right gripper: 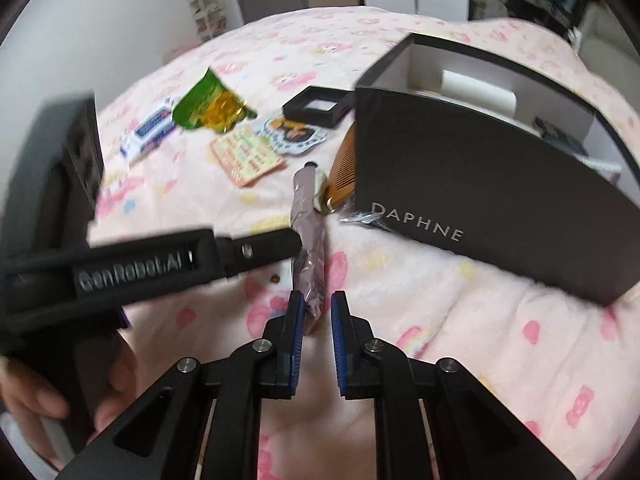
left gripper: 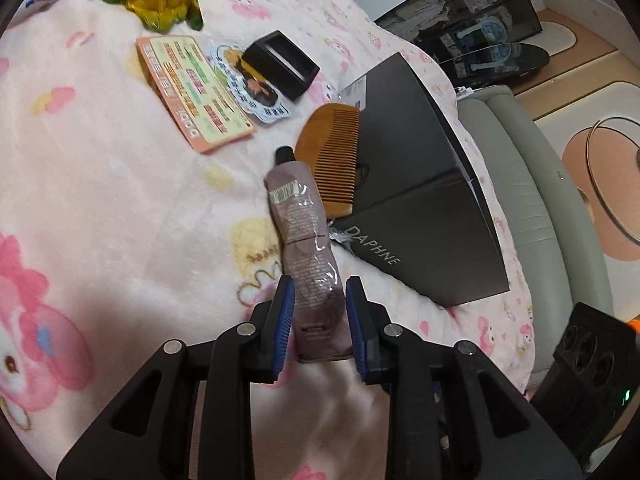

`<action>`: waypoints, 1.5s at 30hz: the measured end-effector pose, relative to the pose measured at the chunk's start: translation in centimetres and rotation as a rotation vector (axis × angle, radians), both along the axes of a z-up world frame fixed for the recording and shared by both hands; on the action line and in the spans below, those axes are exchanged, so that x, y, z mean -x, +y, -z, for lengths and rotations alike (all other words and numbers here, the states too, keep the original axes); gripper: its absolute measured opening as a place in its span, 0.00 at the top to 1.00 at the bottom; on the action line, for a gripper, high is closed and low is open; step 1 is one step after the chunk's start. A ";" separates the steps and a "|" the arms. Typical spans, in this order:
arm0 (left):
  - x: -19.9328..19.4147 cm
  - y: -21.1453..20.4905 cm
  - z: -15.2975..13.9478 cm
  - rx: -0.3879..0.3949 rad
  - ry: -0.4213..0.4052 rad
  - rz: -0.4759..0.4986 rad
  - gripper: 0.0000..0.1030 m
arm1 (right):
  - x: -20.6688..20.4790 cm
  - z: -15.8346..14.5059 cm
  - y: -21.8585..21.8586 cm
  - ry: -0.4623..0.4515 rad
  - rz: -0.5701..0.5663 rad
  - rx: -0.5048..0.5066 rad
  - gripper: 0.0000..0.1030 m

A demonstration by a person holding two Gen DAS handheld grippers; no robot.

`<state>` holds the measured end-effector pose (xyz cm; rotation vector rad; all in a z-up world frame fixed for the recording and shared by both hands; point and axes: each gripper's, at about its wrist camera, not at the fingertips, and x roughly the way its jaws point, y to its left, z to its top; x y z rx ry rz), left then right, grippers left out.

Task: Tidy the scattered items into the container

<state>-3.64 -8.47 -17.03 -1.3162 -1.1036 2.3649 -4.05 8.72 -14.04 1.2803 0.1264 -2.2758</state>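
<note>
- Left gripper [left gripper: 320, 320]: jaws spread around the crimped end of the tube [left gripper: 306, 224], pads just beside it, not clearly pinching.
- Right gripper [right gripper: 316, 332]: jaws apart, tube end between them, empty.
- Comb [left gripper: 334, 160] leans against the box [right gripper: 480, 184].
- Box holds a few items; cards, snack bag, tube, comb remain on the blanket [left gripper: 120, 208].

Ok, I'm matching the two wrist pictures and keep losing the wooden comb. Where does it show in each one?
Left wrist: wooden comb lies centre, teeth toward the DAPHNE box, just beyond the pink tube.
Right wrist: wooden comb is mid-frame, mostly hidden, tucked against the DAPHNE box's left wall.
Shared landmark: the DAPHNE lettering on the box.
</note>
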 end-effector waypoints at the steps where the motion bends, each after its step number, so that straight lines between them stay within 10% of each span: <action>1: -0.1 0.1 -0.2 0.015 0.002 -0.003 0.76 | 0.5 -0.1 0.2 -0.012 0.012 0.024 0.89; 8: -0.4 1.0 -1.2 0.325 -0.016 -0.038 0.74 | 3.8 0.8 0.2 -0.070 0.106 0.079 0.89; 18: -0.4 -1.5 -0.5 0.110 -0.001 -0.074 0.75 | 3.5 2.5 -2.9 -0.151 -0.008 0.087 0.89; 28: 0.1 -0.1 0.9 0.122 -0.086 -0.024 0.73 | 2.2 3.8 -3.5 -0.202 -0.055 0.035 0.73; 45: -1.8 0.1 2.2 -0.066 -0.185 -0.040 0.76 | 0.8 2.0 -0.6 -0.210 -0.017 0.026 0.72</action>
